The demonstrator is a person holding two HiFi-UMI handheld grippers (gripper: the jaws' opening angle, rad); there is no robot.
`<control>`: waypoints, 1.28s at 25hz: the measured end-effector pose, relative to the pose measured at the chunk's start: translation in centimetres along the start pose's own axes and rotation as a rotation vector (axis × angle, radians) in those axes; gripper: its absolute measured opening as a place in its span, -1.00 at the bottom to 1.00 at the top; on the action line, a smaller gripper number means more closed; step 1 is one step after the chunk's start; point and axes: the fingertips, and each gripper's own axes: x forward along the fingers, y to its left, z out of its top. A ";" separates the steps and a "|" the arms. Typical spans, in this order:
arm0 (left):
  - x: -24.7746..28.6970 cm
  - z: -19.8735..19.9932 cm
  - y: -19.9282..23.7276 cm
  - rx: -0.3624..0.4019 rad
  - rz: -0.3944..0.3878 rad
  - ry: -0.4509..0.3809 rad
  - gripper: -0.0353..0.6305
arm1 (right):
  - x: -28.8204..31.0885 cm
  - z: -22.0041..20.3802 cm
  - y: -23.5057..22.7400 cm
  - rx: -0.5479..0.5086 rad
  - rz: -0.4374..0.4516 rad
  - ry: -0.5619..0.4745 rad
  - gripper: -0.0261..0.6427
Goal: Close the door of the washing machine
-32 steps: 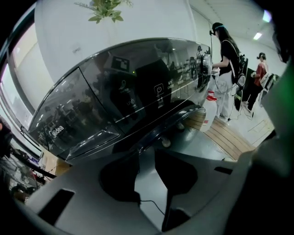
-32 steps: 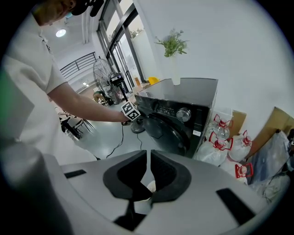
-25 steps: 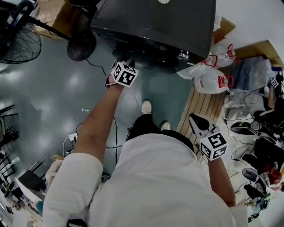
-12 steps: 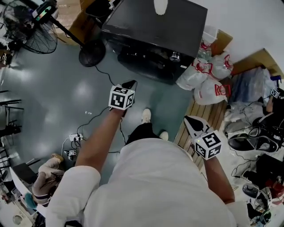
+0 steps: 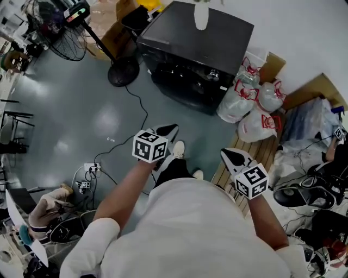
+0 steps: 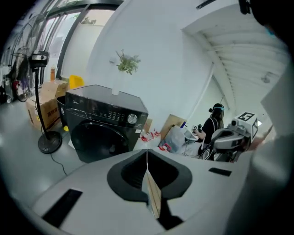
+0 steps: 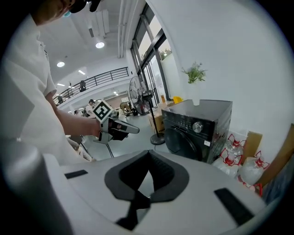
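The black front-loading washing machine (image 5: 196, 54) stands against the white wall, and its round dark door (image 6: 96, 140) lies flush with the front, closed. My left gripper (image 5: 166, 130) hangs in the air over the grey floor, well short of the machine. Its jaws have just been closing and now meet with nothing between them (image 6: 147, 151). My right gripper (image 5: 231, 157) hovers to the right, near the wooden slats, also apart from the machine. Its jaws meet at the tip (image 7: 149, 152) and hold nothing. The right gripper view shows the machine (image 7: 195, 128) ahead and the left gripper (image 7: 131, 130) off to the left.
A white vase with a plant (image 5: 201, 16) stands on the machine. Tied plastic bags (image 5: 244, 103) lie at its right, with wooden slats (image 5: 255, 144) and clutter behind them. A pedestal fan (image 5: 122, 70) stands to its left; a cable and power strip (image 5: 89, 168) lie on the floor.
The left gripper has drawn back from the machine's front towards the person and risen. The right gripper has shifted slightly. The machine now sits farther off in the head view.
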 end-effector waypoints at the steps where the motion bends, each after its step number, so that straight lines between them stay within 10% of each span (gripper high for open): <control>1: -0.6 -0.4 -1.2 -0.010 -0.012 -0.010 -0.83 | -0.4 -0.2 0.2 -0.005 0.005 -0.004 -0.90; 12: -5.3 -2.2 -10.5 0.005 -0.110 -0.047 -0.83 | -3.5 -1.7 2.7 -0.051 0.043 -0.008 -0.90; 32: -5.6 -3.0 -13.4 0.042 -0.121 -0.041 -0.83 | -5.4 -2.0 3.4 -0.082 0.030 -0.038 -0.90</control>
